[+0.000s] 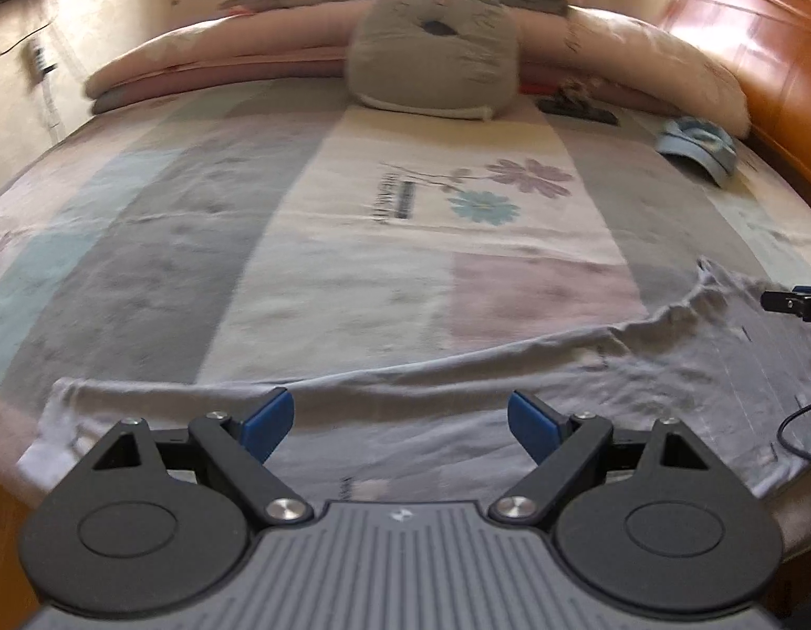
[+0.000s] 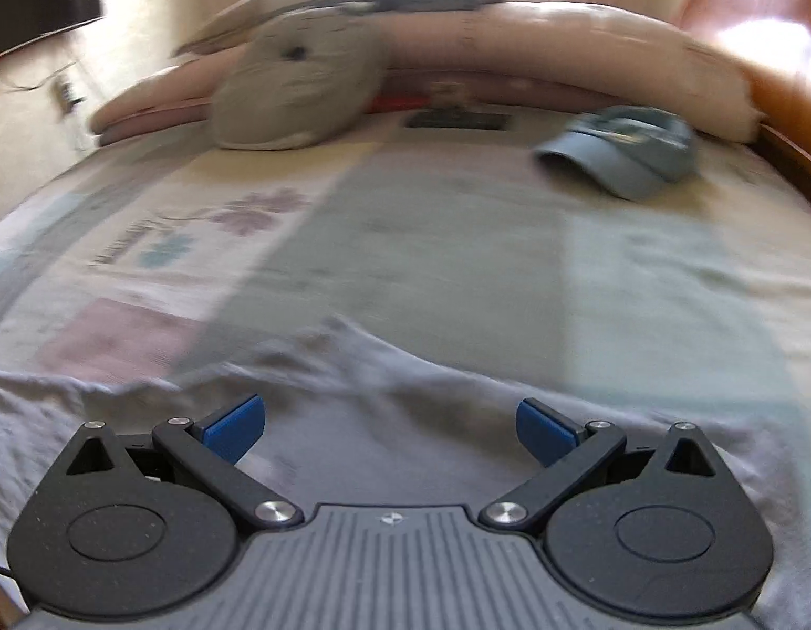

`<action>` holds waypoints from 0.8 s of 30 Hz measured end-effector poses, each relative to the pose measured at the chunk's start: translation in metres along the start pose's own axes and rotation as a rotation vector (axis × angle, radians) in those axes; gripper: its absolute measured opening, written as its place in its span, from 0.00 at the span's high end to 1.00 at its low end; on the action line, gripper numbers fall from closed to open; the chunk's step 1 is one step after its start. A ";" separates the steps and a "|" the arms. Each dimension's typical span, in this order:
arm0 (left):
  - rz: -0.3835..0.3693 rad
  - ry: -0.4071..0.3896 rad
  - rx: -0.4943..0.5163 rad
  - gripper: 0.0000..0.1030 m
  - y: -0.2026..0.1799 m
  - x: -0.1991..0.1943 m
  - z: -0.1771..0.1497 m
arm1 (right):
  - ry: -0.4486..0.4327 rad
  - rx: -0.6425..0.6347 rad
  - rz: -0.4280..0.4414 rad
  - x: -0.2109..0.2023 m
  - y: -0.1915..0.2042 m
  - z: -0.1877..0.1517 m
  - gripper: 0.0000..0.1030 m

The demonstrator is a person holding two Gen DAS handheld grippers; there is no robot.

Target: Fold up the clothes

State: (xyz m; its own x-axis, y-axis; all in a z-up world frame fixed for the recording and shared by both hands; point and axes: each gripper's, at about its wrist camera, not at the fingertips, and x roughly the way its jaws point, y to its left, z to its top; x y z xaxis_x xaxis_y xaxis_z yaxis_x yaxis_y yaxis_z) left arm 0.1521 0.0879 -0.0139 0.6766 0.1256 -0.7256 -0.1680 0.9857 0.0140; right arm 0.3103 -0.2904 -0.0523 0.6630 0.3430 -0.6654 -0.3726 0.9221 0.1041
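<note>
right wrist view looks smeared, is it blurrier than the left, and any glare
Yes: the right wrist view is motion-smeared across the cap and plush pillow, though its tongs stay sharp; the left wrist view is only mildly soft. Both show a blown-out window and fisheye bending; the headboard glares.

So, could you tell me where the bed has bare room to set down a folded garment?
The middle of the bedspread is bare, between the grey garment and the grey cushion. It is crowded by the blue cap and the stacked bedding.
</note>
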 end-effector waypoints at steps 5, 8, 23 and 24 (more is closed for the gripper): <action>-0.028 0.009 0.054 0.14 -0.018 0.006 0.004 | 0.006 0.124 -0.025 0.008 -0.041 -0.011 0.00; -0.023 0.016 0.057 0.14 -0.020 0.005 0.003 | -0.028 0.132 -0.026 0.007 -0.057 -0.018 0.00; -0.090 0.035 0.076 0.14 -0.038 0.017 0.004 | 0.010 0.087 -0.142 -0.010 -0.074 -0.010 0.00; -0.095 0.038 0.074 0.14 -0.039 0.019 0.004 | 0.004 0.074 -0.110 -0.019 -0.071 -0.012 0.00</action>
State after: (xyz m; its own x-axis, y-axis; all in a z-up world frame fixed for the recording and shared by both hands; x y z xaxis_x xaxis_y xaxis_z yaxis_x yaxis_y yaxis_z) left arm 0.1742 0.0523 -0.0251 0.6586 0.0285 -0.7519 -0.0504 0.9987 -0.0063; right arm 0.3159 -0.3645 -0.0559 0.6947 0.2381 -0.6788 -0.2487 0.9649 0.0840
